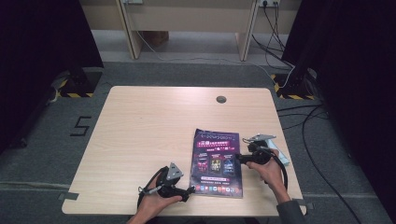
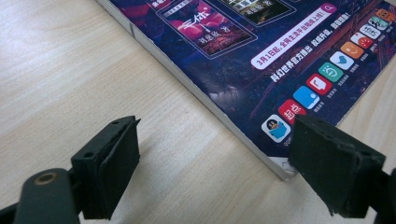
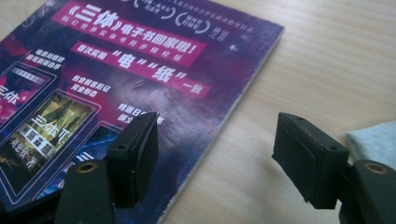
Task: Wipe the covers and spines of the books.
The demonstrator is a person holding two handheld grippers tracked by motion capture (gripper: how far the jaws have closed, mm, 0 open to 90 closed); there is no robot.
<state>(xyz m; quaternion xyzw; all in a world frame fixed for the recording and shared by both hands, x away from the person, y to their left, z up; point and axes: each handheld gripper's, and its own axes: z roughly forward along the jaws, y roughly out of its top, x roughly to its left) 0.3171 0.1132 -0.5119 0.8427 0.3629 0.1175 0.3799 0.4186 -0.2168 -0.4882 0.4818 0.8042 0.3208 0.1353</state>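
On pale woodgrain table [image 1: 140,135], glossy flat magazine [image 1: 217,161]

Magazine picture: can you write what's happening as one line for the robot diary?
magazine: flat on table | left gripper: open at its near corner | right gripper: open over its side edge | nothing held

Magazine [image 2: 261,56] corners beyond frame edges

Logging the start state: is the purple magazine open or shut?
Shut: the purple magazine lies flat on the wooden table, cover up, page edges stacked.
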